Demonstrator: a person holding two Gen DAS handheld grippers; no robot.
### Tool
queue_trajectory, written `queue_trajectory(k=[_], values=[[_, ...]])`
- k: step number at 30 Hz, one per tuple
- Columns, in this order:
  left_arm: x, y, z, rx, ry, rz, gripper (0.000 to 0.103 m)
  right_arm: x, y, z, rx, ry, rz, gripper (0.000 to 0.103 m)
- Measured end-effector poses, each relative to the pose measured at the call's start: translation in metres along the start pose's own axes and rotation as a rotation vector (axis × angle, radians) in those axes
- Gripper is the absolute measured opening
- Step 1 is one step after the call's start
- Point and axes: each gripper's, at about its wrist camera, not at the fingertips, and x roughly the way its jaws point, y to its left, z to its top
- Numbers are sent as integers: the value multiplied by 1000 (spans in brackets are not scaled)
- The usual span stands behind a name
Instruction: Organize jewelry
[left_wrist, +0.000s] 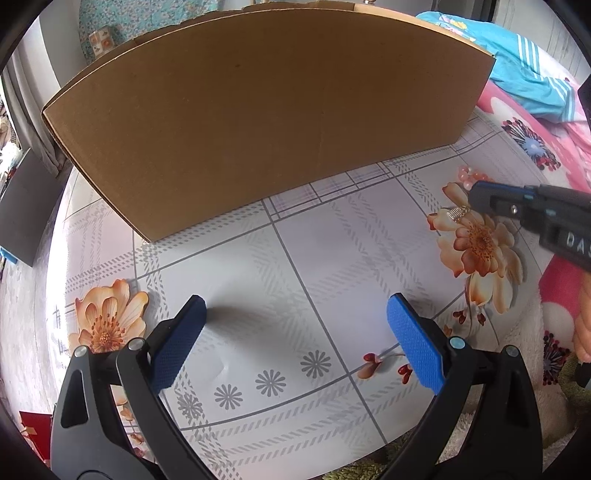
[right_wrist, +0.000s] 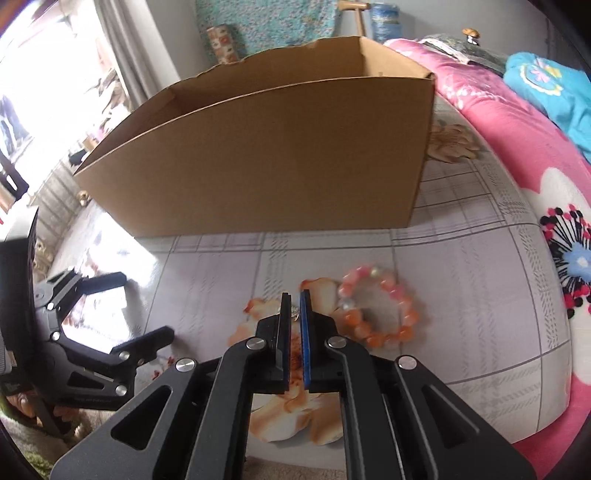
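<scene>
A big cardboard box (right_wrist: 258, 147) stands open at the back of the flowery table cover (right_wrist: 461, 295). The left gripper (left_wrist: 295, 332) waits wide open, far from the jewelry. The right gripper (right_wrist: 294, 314) is much nearer: its jaws pinch a tiny silver piece (right_wrist: 294, 313). A pink bead bracelet (right_wrist: 380, 306) lies just right of them. A pink blanket (right_wrist: 517, 147) is beside the table.

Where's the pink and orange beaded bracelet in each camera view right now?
Left wrist view: pink and orange beaded bracelet at right, only a few beads showing behind the right tool.
Right wrist view: lower centre-right, whole loop flat on the cloth, right of that tool's tip.
Shared landmark: brown cardboard box behind it.
</scene>
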Motion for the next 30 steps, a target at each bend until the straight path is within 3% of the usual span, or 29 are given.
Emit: queue_trajectory(k=[5, 27, 30], values=[[0, 2, 2, -22, 16, 11, 95, 15, -7, 1, 36, 47, 17, 6], [2, 5, 8, -35, 23, 18, 95, 34, 29, 4, -2, 47, 36, 6], [2, 5, 7, -35, 20, 19, 95, 33, 26, 11, 13, 25, 35, 16]])
